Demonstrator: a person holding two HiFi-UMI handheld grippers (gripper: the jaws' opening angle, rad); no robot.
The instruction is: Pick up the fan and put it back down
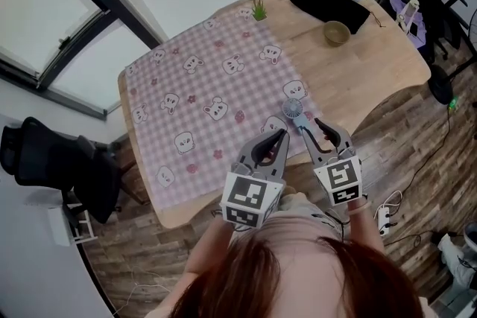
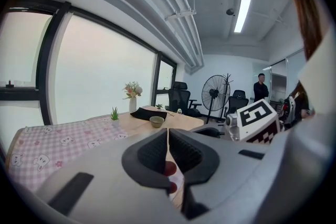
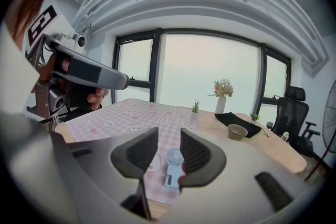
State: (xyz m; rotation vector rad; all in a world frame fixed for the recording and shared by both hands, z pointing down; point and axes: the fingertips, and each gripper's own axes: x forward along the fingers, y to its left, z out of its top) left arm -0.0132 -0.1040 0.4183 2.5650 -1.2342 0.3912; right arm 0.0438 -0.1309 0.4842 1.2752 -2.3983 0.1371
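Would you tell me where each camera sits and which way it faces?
Head view: on the person's head, facing steeply down at the table; hair, left gripper and right gripper show.
Left gripper view: on that gripper, facing along its shut fingers across the table; the right gripper's cube shows.
Right gripper view: on that gripper, facing over its open fingers toward the fan; the left gripper shows.
Shared: both gripper views show the vase and bowl.
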